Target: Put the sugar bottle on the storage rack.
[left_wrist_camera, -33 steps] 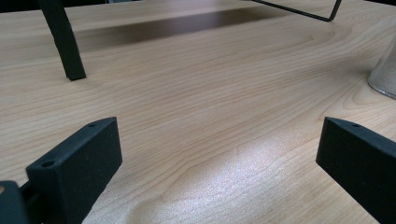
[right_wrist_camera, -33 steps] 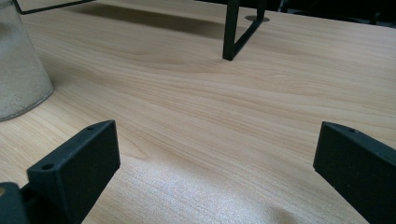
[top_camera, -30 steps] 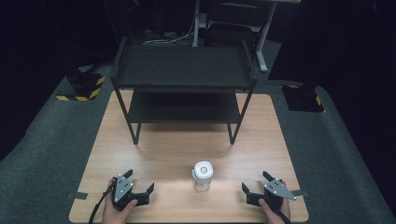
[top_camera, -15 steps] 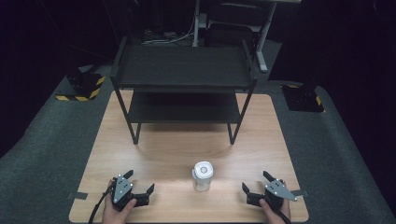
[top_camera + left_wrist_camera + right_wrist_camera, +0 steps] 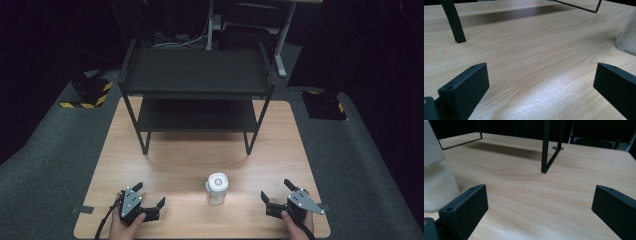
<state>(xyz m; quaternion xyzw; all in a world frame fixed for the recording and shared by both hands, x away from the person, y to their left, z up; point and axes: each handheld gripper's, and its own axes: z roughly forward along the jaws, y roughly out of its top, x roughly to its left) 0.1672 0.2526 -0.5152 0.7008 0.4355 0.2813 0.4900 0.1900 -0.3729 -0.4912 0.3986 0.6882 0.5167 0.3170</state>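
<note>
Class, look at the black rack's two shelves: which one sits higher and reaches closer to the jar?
The top shelf. It sits above the lower shelf, is wider, and its front edge overhangs toward the white-lidded jar, while the lower one sits recessed between the legs.

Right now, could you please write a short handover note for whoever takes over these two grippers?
Left gripper: open, empty, resting low at the near left of the light wooden table.
Right gripper: open, empty, at the near right.
The small clear jar with a white lid stands upright between them, apart from both.
The black two-tier metal shelf rack stands at the far side, both tiers bare.
Done: nothing visible. Left: probably grasp the jar, perhaps to shelve it.
</note>
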